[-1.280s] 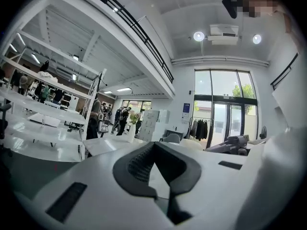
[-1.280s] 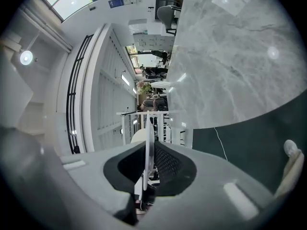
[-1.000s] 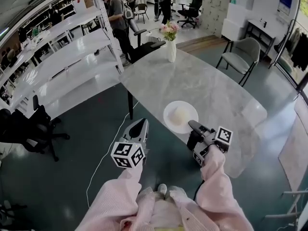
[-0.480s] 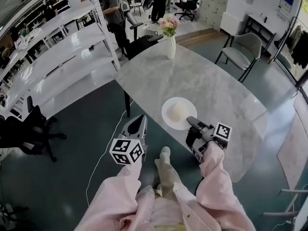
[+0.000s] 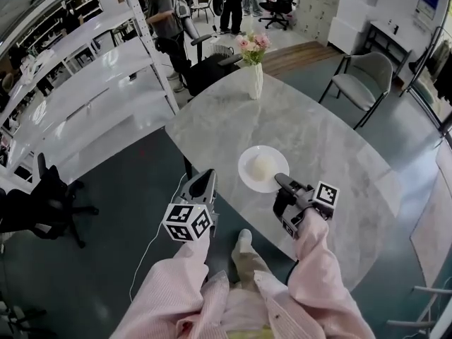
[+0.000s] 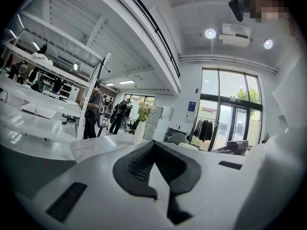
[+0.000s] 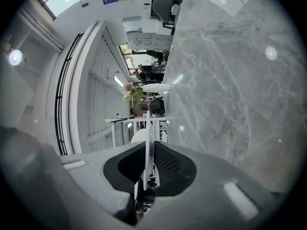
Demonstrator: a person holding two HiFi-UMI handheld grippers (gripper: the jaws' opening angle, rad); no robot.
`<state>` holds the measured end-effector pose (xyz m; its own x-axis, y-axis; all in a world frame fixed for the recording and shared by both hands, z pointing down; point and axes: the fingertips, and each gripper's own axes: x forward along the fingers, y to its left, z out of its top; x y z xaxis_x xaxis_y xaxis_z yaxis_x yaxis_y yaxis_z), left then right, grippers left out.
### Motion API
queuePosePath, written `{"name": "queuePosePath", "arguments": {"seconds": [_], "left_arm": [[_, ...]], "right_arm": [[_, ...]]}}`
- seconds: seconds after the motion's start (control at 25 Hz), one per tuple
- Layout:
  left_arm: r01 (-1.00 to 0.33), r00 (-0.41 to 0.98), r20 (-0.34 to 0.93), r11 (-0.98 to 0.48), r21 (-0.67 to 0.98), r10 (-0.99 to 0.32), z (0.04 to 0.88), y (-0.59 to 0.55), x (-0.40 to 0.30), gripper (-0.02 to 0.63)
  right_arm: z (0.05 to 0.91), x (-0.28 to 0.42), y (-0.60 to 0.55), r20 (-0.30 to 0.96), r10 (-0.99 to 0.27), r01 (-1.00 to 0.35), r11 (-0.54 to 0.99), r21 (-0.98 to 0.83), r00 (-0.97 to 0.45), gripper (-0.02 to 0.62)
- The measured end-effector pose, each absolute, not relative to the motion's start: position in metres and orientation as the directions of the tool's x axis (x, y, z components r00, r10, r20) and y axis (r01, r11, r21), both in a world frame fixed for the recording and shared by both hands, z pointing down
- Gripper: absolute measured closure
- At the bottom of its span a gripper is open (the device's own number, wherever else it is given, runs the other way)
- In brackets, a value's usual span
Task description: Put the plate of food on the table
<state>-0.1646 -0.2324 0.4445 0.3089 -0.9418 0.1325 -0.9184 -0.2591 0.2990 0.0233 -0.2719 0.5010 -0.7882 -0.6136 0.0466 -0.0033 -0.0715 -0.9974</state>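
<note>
As seen from the head: round white plate [image 5: 263, 169] of pale domed food [image 5: 263, 165] at the grey marbled table's [image 5: 332, 133] near edge, 11 o'clock from right gripper [image 5: 280, 182]. Right gripper view: thin glossy rim edge-on, running 12 to 6, pinched between ribbed pads. Left gripper view: left gripper [image 6: 154, 145] clenched, empty.

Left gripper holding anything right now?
No, in the left gripper view the left gripper's jaws stand together with nothing between them.
</note>
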Motion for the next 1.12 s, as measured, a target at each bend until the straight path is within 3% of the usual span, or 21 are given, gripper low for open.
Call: {"name": "queuePosePath", "arguments": {"seconds": [0.4,1.12], "left_arm": [[-0.909,0.330,0.201,-0.252,0.332,-0.922,0.474,-0.330,-0.177,0.611],[-0.887,0.405,0.348,-0.272,0.373,-0.845,0.539,-0.401,-0.154,0.611]], "right_arm": [[0.520,0.010,-0.363,0.082,-0.626,-0.032,-0.091,-0.995,-0.775,0.567],[0.583,0.010,-0.434,0.127,-0.649,-0.113,-0.063,-0.992,-0.750,0.568]]}}
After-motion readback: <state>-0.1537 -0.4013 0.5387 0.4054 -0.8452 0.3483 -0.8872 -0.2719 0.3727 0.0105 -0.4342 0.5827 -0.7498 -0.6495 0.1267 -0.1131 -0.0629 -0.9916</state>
